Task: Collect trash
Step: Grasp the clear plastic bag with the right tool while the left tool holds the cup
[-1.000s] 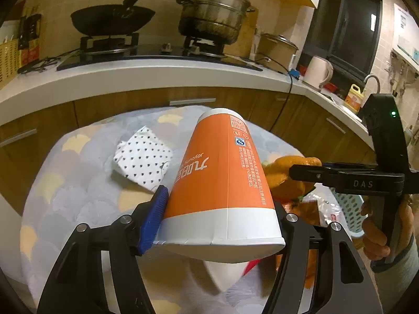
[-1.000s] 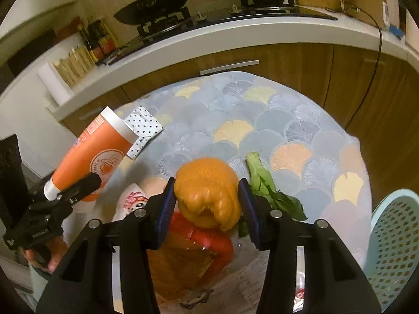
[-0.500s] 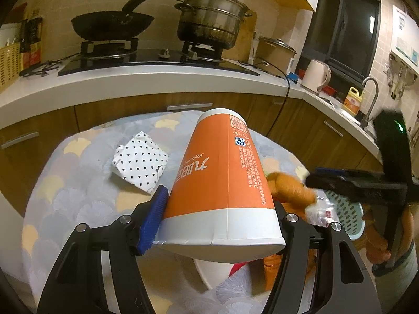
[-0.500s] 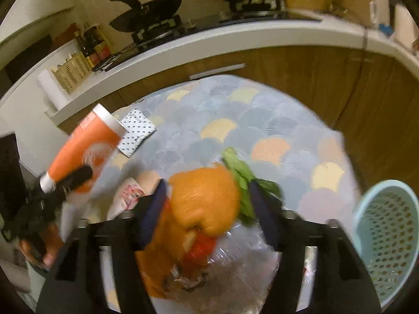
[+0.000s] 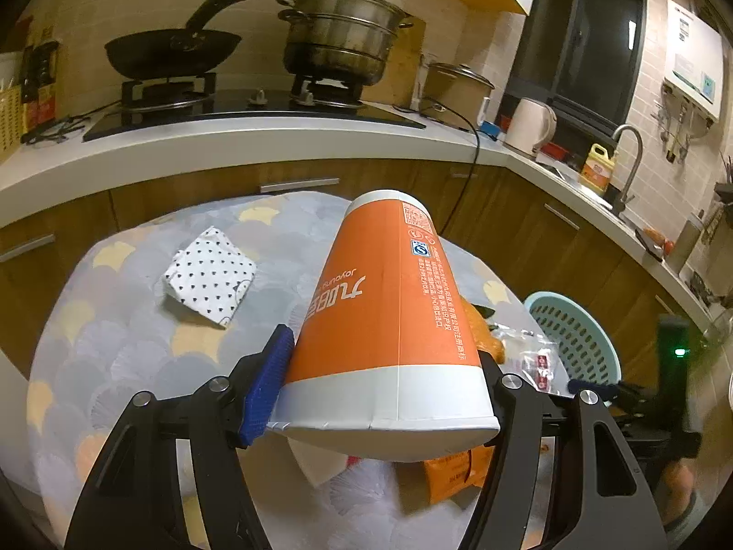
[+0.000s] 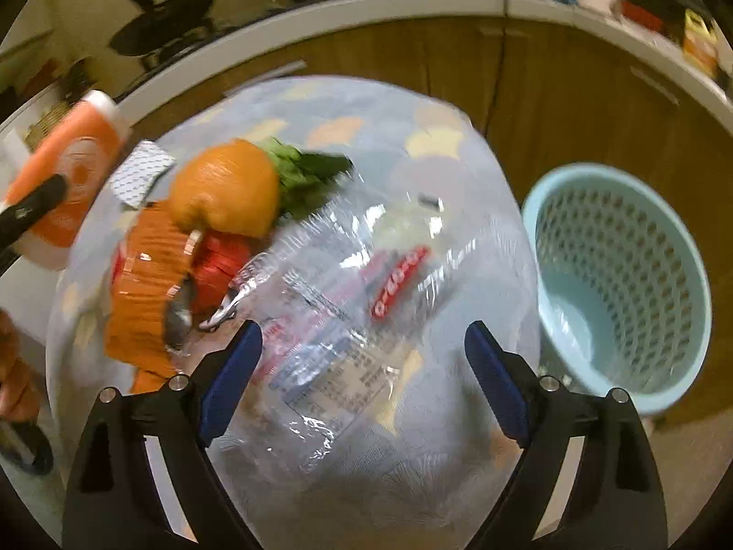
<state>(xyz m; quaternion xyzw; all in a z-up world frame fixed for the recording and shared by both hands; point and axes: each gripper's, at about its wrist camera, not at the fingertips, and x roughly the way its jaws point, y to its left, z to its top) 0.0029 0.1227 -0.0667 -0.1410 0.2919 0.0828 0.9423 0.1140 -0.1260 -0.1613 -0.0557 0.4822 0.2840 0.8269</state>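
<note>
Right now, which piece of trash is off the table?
The orange paper cup: the left gripper grips it in the air, tilted. The orange peel, greens and clear wrapper lie on the table.

The left wrist view looks low across the round scale-patterned tabletop (image 5: 114,321) toward the stove counter. The right wrist view looks steeply down near the tabletop's (image 6: 481,211) basket-side edge. Both share the polka-dotted folded napkin (image 5: 210,282) (image 6: 139,174) and pale blue perforated plastic basket (image 5: 577,339) (image 6: 618,284).
</note>
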